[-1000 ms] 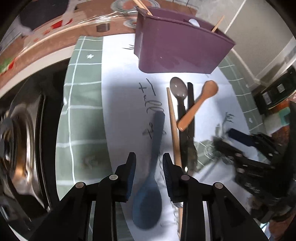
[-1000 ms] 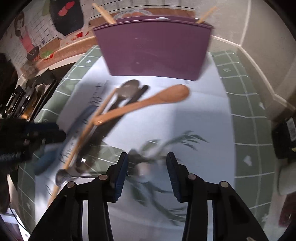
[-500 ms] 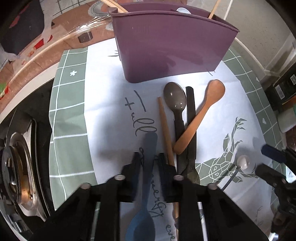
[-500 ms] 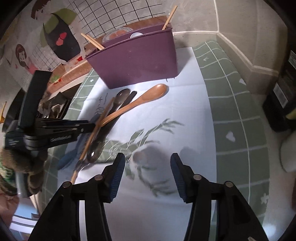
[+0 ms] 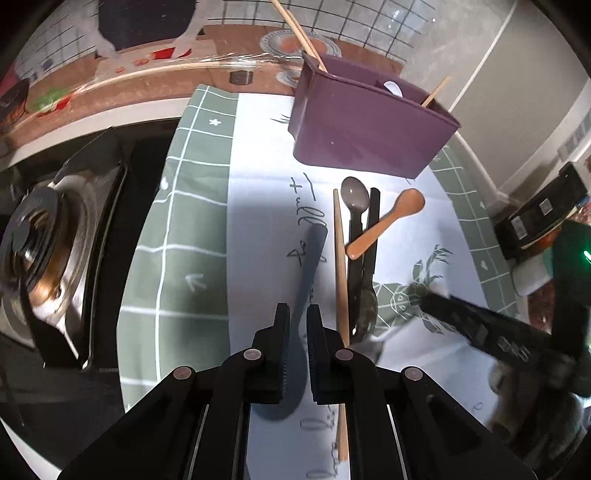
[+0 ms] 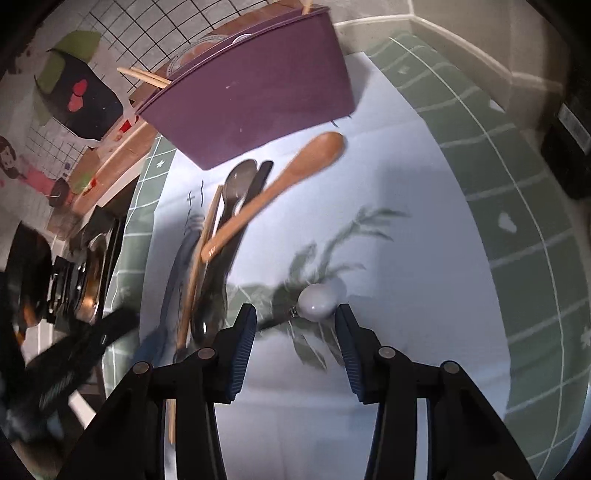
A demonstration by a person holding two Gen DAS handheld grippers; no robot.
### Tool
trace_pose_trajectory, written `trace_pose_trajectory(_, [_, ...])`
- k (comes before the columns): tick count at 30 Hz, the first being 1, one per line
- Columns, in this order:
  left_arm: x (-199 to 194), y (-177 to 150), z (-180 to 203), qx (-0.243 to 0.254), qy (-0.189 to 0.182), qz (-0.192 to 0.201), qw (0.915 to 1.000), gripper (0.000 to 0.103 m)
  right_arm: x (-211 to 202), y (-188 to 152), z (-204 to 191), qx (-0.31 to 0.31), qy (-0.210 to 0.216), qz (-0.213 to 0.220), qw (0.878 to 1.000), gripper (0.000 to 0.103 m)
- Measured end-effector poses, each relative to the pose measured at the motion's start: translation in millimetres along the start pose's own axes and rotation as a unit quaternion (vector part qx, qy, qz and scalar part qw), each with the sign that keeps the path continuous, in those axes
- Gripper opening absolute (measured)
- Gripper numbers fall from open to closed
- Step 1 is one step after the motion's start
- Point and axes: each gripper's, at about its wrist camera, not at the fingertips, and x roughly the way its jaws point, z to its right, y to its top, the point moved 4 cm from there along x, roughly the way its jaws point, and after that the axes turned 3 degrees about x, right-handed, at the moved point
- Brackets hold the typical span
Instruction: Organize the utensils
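My left gripper (image 5: 295,325) is shut on the blue spoon (image 5: 308,273), its handle pointing toward the purple utensil holder (image 5: 365,136). Beside it on the white cloth lie a wooden chopstick (image 5: 340,280), a grey spoon (image 5: 355,195), a black utensil (image 5: 371,229) and a wooden spoon (image 5: 388,221). My right gripper (image 6: 293,319) is open low over the cloth, with the white round end of a small utensil (image 6: 317,301) between its fingertips. The wooden spoon (image 6: 277,184) and purple holder (image 6: 255,92) lie ahead of it.
A stove with a pot (image 5: 48,240) stands left of the green checked mat (image 5: 177,236). The holder contains chopsticks (image 5: 295,29) and a white spoon (image 5: 393,88). Dark boxes (image 5: 539,218) stand at the right. A wall runs behind the counter.
My left gripper has closed on the blue spoon and pulled back a little. My right gripper has dropped toward the cloth and moved up to the white-tipped utensil, still open.
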Motion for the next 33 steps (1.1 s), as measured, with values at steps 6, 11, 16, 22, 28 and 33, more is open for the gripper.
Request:
trace_pose_trajectory(6, [-8, -5, -12, -0.015, 0.0, -0.007, 0.9999, 0.013, 20, 11, -37, -0.08, -0.023, 0.019, 0.996, 0.043])
trace_pose_trajectory(11, [-2, -4, -17, -0.019, 0.002, -0.02, 0.9996, 0.025, 33, 25, -56, -0.147, -0.061, 0.04, 0.986, 0.042])
trace_pose_trajectory(16, [11, 5, -8, 0.001, -0.005, -0.036, 0.9993, 0.035, 29, 26, -57, -0.196, -0.054, 0.028, 0.979, 0.02])
trace_pose_trajectory(22, [35, 32, 9, 0.064, -0.007, -0.069, 0.9955, 0.035, 13, 28, -25, -0.192, -0.038, 0.013, 0.981, 0.02])
trace_pose_trajectory(28, [62, 53, 24, 0.116, 0.016, -0.113, 0.9867, 0.035, -12, 34, -6, -0.172, 0.0, 0.026, 0.985, 0.02])
trace_pose_trajectory(33, [75, 59, 28, 0.11, 0.02, -0.135, 0.9845, 0.033, -37, 40, -4, -0.171, 0.021, 0.055, 0.983, 0.02])
